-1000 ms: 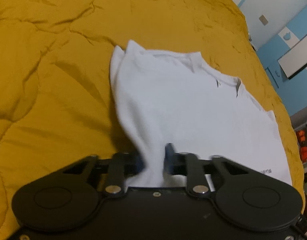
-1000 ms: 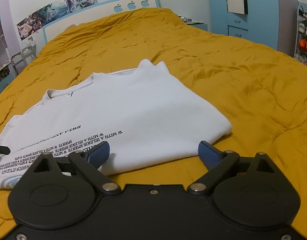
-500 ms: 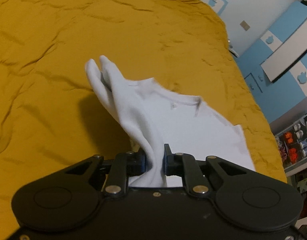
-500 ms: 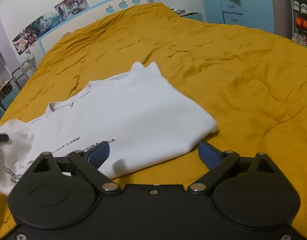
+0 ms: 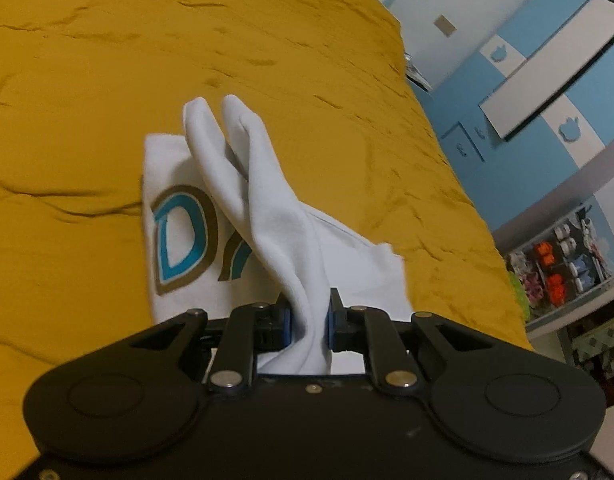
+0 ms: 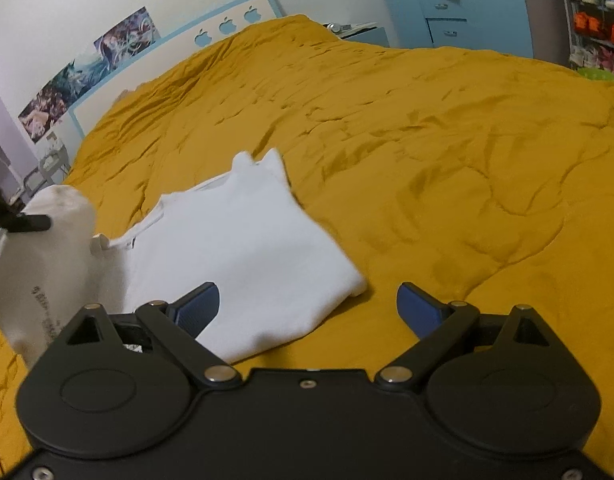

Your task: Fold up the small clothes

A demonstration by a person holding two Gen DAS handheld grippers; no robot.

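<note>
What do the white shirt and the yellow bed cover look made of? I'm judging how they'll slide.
White shirt: soft matte knit, probably cotton jersey; it drapes limply from the shut left gripper. Yellow bed cover: matte, padded quilted fabric, judging by puffy stitched creases; fibre unclear.

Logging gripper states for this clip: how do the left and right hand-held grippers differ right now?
The left hand-held gripper is shut on the white T-shirt, pinching a bunched fold; the right hand-held gripper is open and holds nothing. The left lifts its side of the shirt off the yellow bedspread; the right hovers over the part lying flat. Both have black bodies and blue pads.
</note>
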